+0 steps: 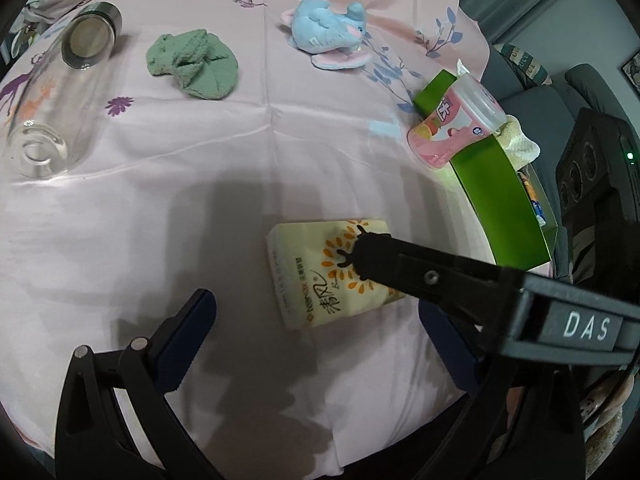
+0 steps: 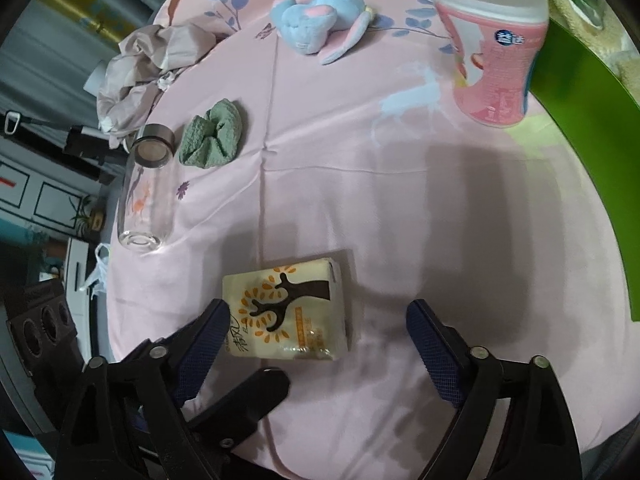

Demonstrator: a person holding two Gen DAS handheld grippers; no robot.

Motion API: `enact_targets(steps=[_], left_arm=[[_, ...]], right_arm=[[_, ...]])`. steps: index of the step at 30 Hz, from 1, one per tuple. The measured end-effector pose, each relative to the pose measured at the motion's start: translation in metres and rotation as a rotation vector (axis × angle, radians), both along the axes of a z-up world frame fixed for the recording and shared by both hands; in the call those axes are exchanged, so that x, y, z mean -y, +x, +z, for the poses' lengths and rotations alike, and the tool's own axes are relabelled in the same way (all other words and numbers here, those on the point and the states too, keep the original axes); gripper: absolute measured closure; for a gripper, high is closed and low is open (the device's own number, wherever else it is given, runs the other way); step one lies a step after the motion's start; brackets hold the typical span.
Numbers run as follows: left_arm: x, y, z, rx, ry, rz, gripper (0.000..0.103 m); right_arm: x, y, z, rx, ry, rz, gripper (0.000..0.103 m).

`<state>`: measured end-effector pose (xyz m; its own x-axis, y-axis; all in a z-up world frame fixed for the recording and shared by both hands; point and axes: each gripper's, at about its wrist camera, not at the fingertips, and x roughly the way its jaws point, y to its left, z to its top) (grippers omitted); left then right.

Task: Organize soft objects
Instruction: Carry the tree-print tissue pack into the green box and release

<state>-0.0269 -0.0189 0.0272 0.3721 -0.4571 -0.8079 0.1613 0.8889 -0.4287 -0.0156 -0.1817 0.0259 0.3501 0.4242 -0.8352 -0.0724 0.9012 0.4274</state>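
A table covered in a pink floral cloth point(image 1: 192, 208) holds a mix of soft and hard things. Nearest both cameras lies a cream tissue pack point(image 2: 288, 312) printed with a brown tree, flat on the cloth.

The right tool point(image 2: 316, 320) hangs just above the pack, jaws spread wide and gripping nothing. Its left finger point(image 2: 204, 336) overlaps the pack's left edge in the right wrist view; the right finger sits well off to the pack's right. In the left wrist view one finger of this tool crosses over the pack's top, and whether it touches cannot be told.

The left tool point(image 1: 316, 320) is also released and empty, its fingers straddling the cloth just short of the pack.

Farther back lie a green knitted cloth point(image 1: 192, 64) and a blue and pink plush toy point(image 1: 328, 30), both untouched. A clear glass bottle point(image 1: 56, 92) lies on its side at the left. At the right edge stands a green box point(image 1: 500, 196) with a pale towel already inside, and a pink plastic cup point(image 1: 452, 128) leans on its near wall.

The step in hand looks like picking up the pack for the box. To do it well, the right tool should shift so the pack sits centred between both fingers, lower until the pads flank its long sides, then close gently. The pack will squash, so a firm squeeze is needless. The cup beside the box is the thing to steer around.
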Motion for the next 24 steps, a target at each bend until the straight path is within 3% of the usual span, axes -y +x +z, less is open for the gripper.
enact_targets(steps=[4, 7, 15, 24], left_arm=[[0.004, 0.002, -0.001, 0.017, 0.028, 0.001, 0.029], [0.006, 0.003, -0.001, 0.008, -0.001, -0.024, 0.047], [0.023, -0.003, 0.016, 0.069, 0.032, -0.057, 0.049], [0.082, 0.003, 0.074, 0.223, 0.032, -0.202, 0.049]], right_arm=[[-0.004, 0.004, -0.006, -0.014, 0.000, 0.020, 0.036], [-0.006, 0.004, -0.007, -0.002, 0.024, 0.038, 0.048], [0.004, -0.002, 0.006, 0.016, 0.052, 0.020, 0.052], [0.062, -0.021, 0.069, 0.175, 0.032, -0.135, 0.052]])
